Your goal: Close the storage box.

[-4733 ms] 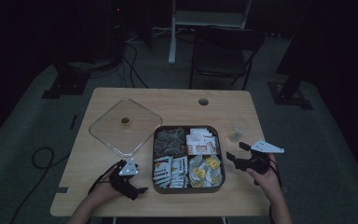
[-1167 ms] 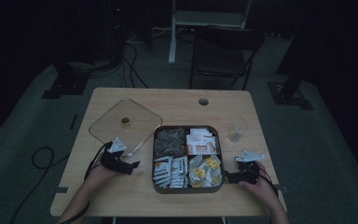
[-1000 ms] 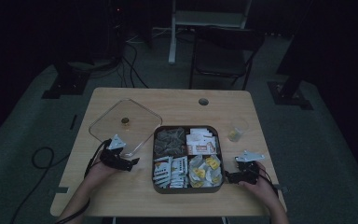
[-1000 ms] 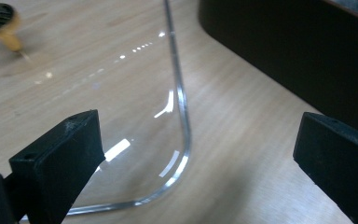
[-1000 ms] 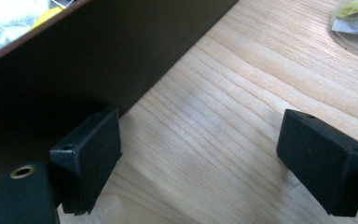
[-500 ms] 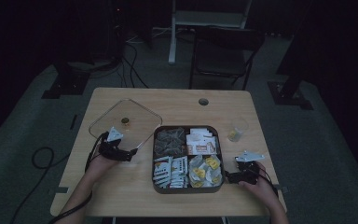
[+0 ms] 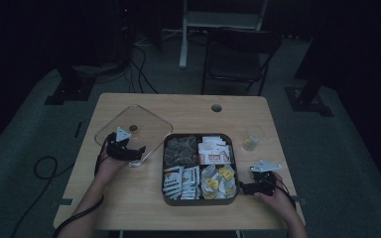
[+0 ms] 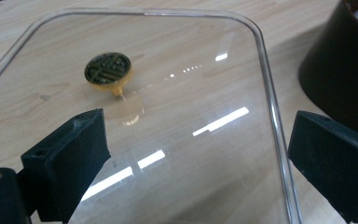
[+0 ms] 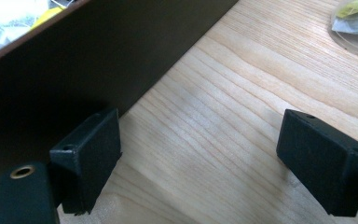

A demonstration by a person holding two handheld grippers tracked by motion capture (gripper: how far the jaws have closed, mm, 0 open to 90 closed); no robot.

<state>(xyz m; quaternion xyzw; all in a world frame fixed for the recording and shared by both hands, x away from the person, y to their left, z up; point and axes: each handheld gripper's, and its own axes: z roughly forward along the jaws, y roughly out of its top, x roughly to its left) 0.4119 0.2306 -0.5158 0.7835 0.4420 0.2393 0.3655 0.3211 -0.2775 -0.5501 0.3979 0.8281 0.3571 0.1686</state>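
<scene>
A: Left gripper (image 7: 140, 151)?
B: Over the glass lid (image 8: 168, 116), jaws wide apart and just been closing a little; the lid's right rim sits between them, nothing pinched. The lid lies flat on the table (image 7: 188, 106), left of the tray (image 7: 199, 200).
A: Right gripper (image 7: 243, 188)?
B: Released, beside the tray wall, holding nothing.
</scene>
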